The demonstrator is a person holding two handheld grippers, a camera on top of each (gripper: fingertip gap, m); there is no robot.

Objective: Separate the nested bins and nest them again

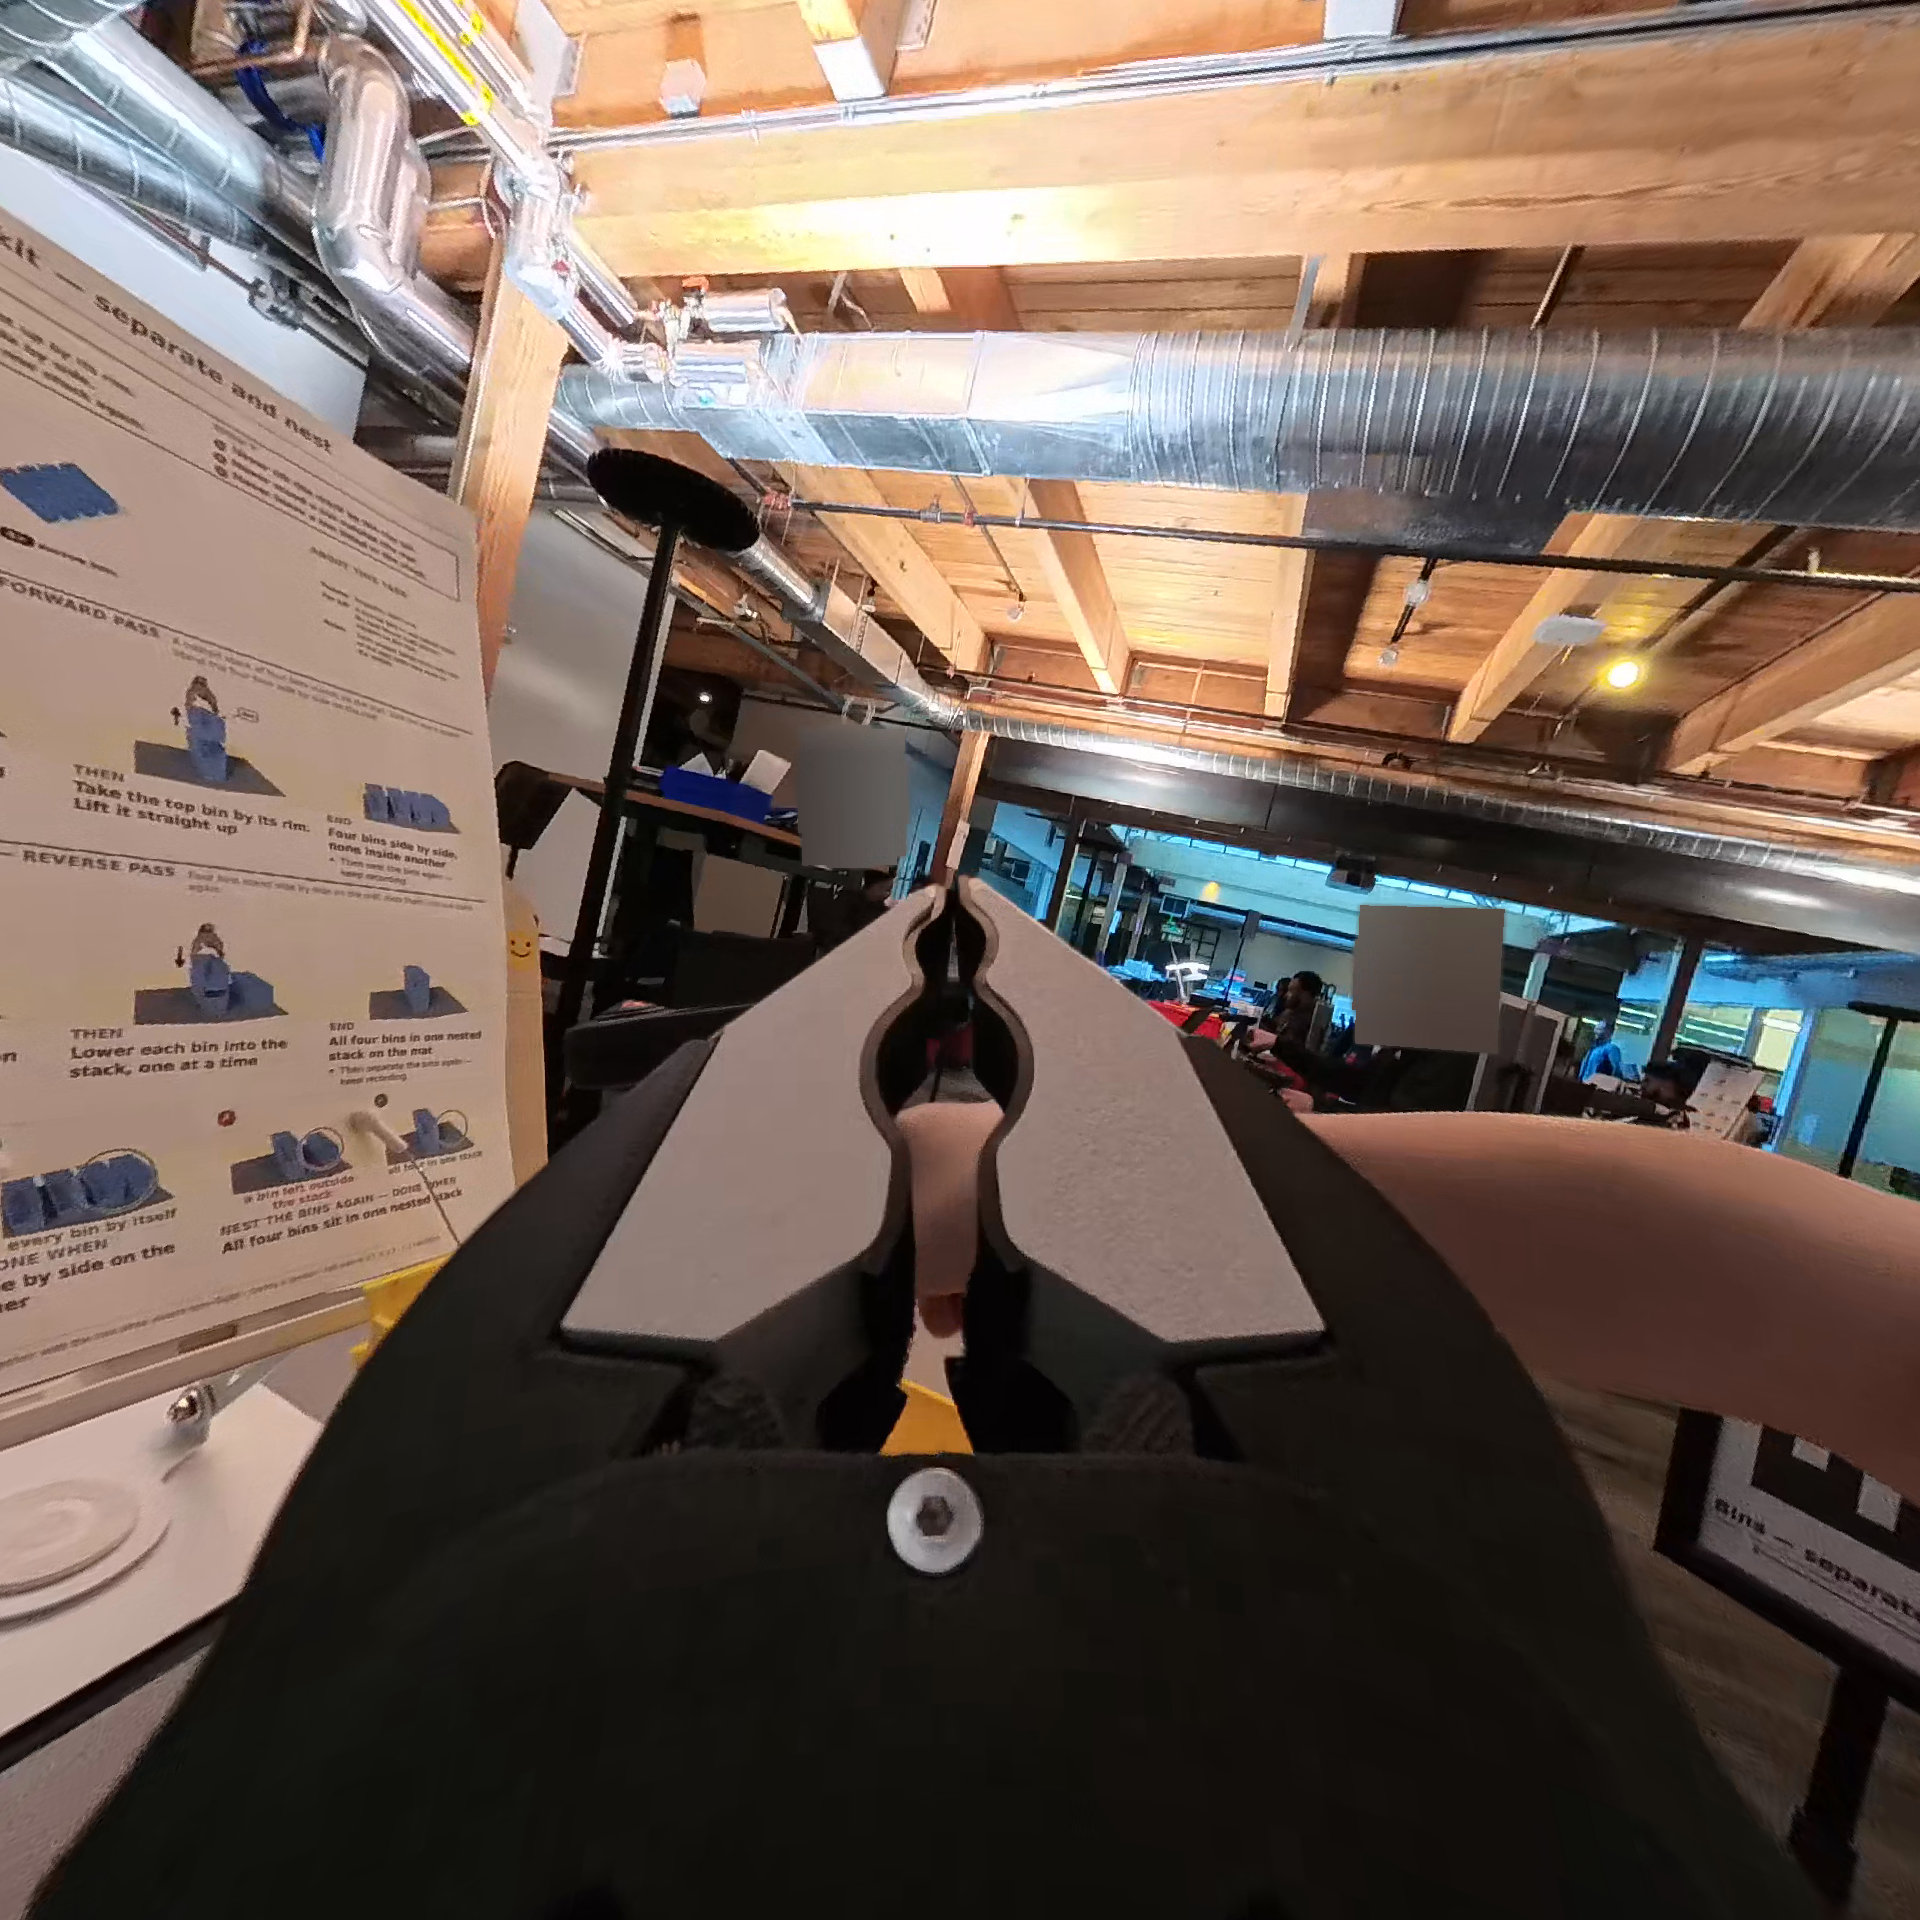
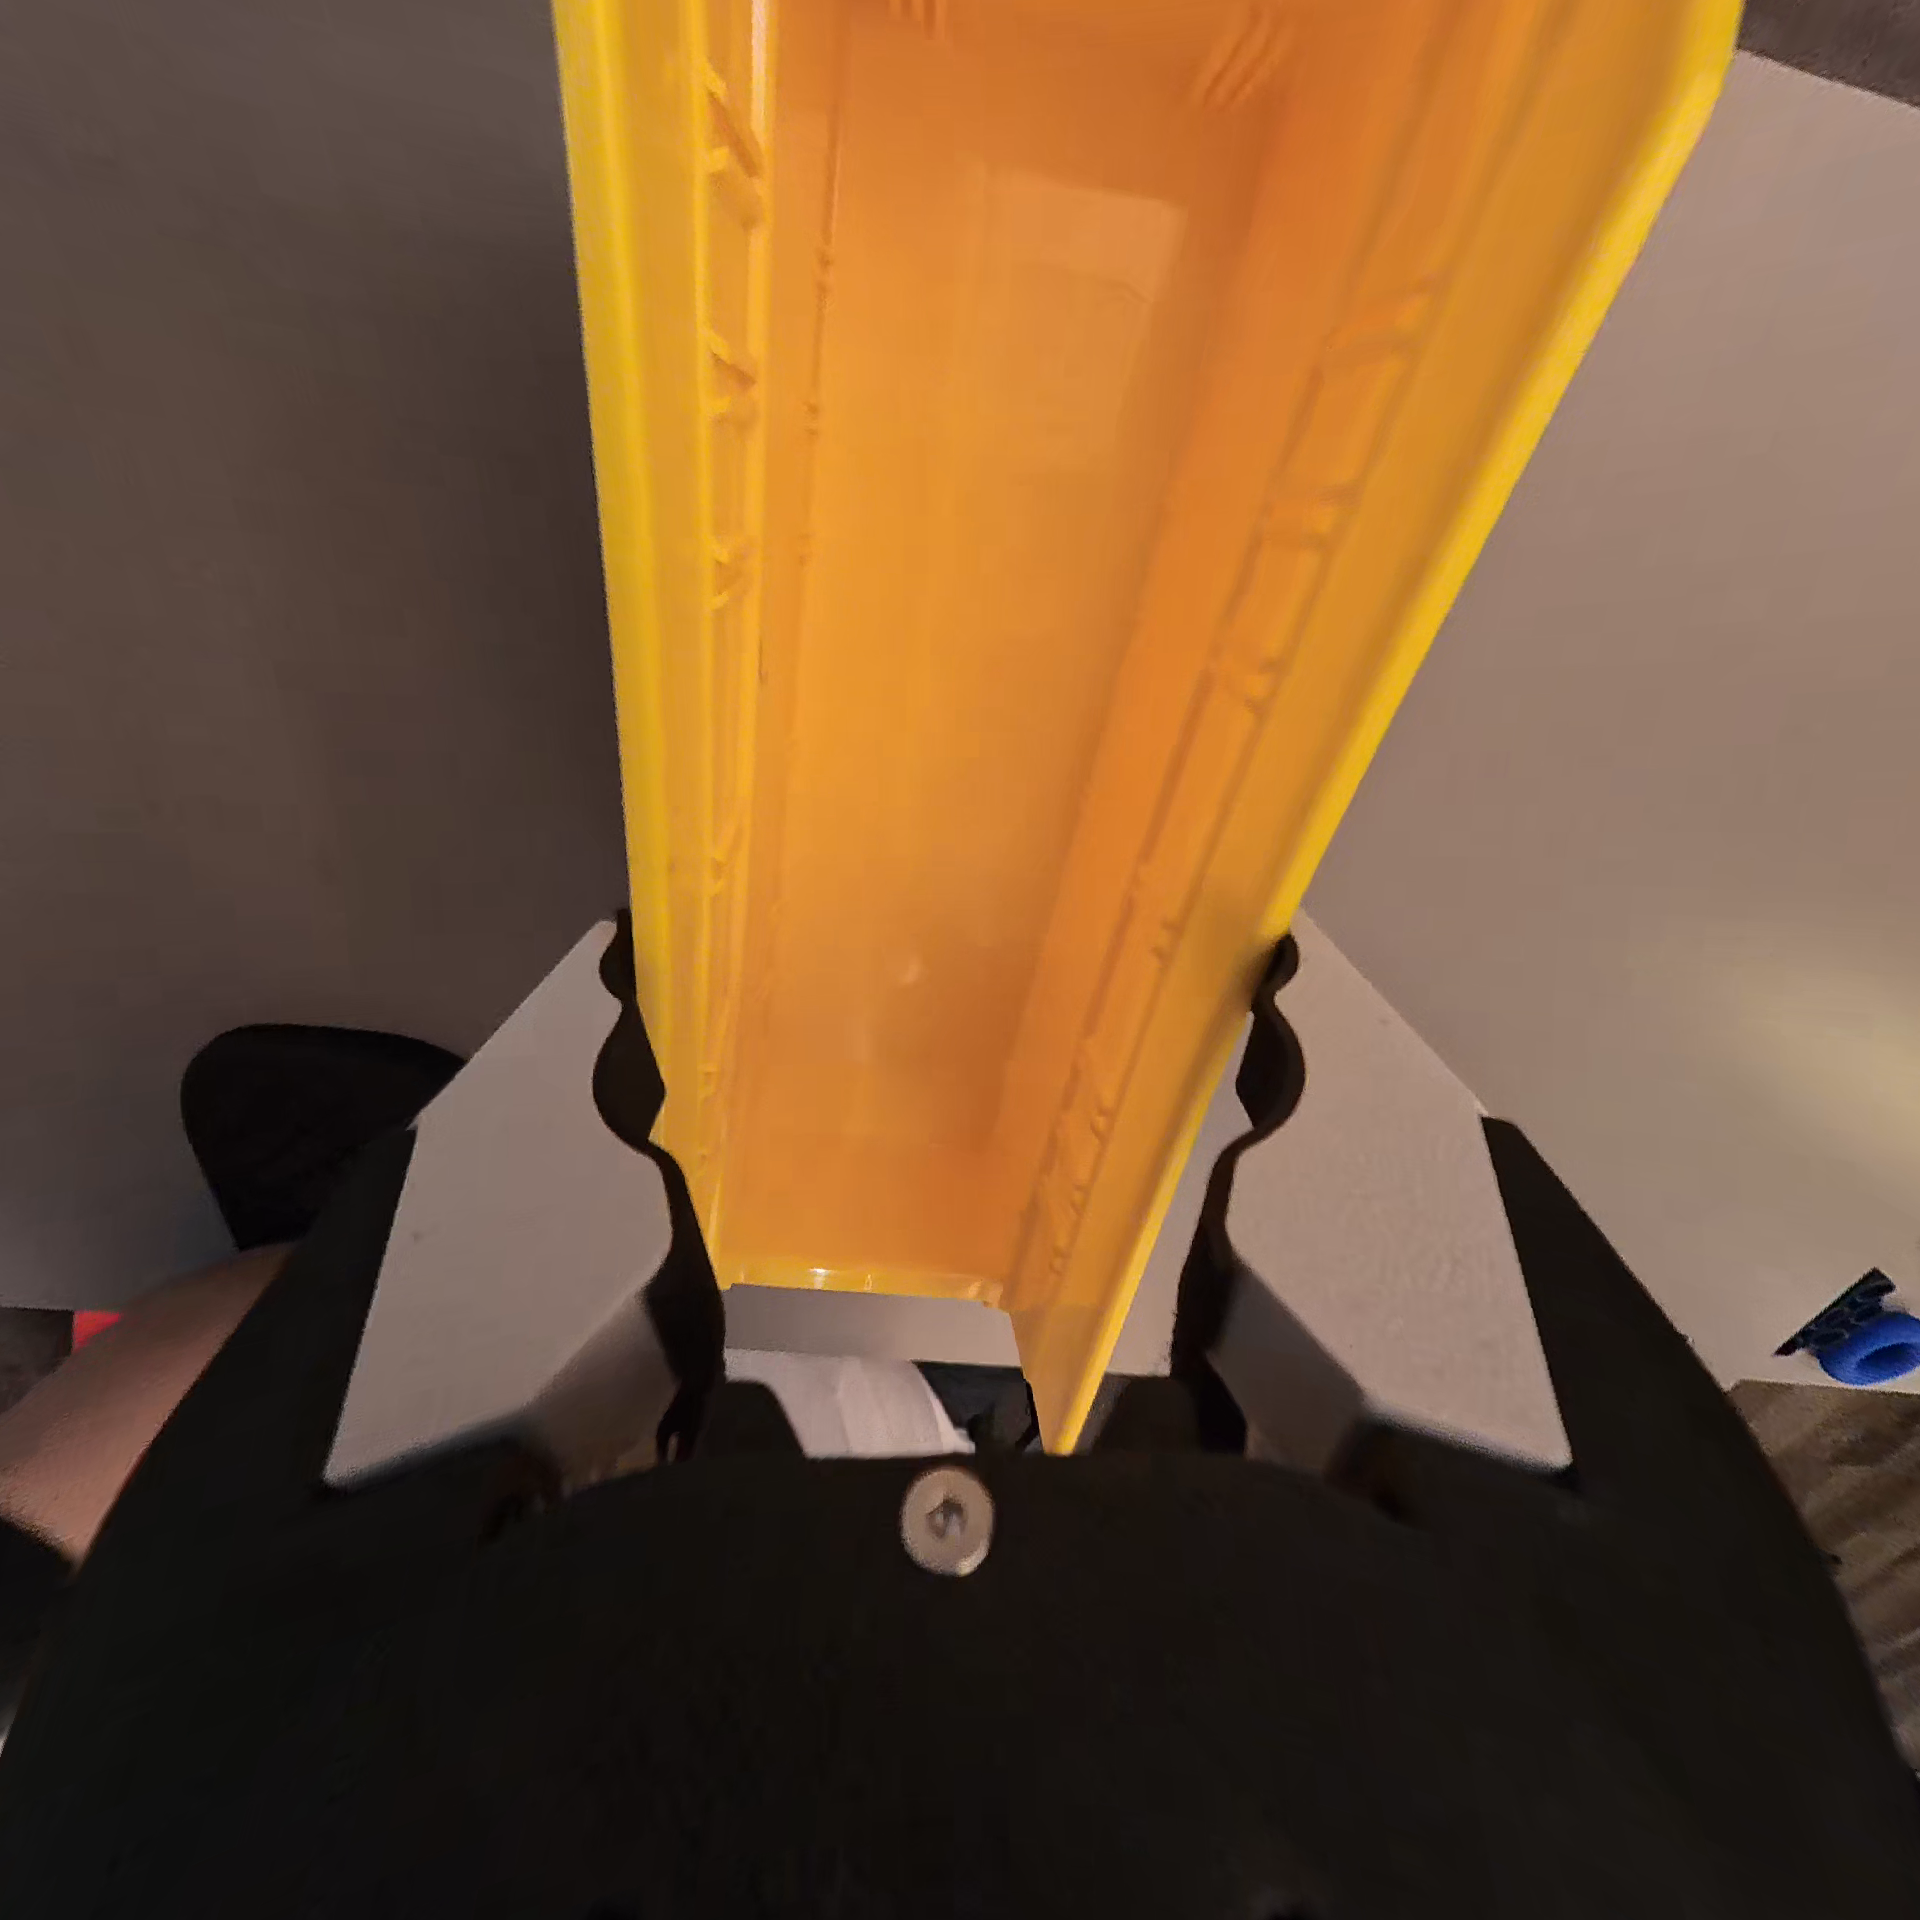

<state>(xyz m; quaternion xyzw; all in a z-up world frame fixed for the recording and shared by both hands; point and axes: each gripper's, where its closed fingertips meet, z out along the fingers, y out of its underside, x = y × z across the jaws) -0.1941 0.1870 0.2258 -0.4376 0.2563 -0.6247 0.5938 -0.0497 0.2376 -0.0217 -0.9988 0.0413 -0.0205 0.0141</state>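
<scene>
In the right wrist view a long yellow bin (image 2: 1039, 520) runs away from me between my right gripper's (image 2: 951, 945) spread fingers. Its open inside faces the camera. The left pad (image 2: 620, 997) touches the bin's left rim and the right pad (image 2: 1276, 1013) touches its right rim, so the gripper is shut across the bin's width. My left gripper (image 1: 951, 894) is shut with nothing between its fingertips and points up into the room. A small yellow piece (image 1: 925, 1429) shows below it.
An instruction sheet on a stand (image 1: 229, 831) is at the left. A forearm (image 1: 1610, 1247) crosses the right side. A framed marker card (image 1: 1808, 1538) sits low right. A pale tabletop (image 2: 1662, 727) lies under the bin, with a blue object (image 2: 1870, 1356) at its right edge.
</scene>
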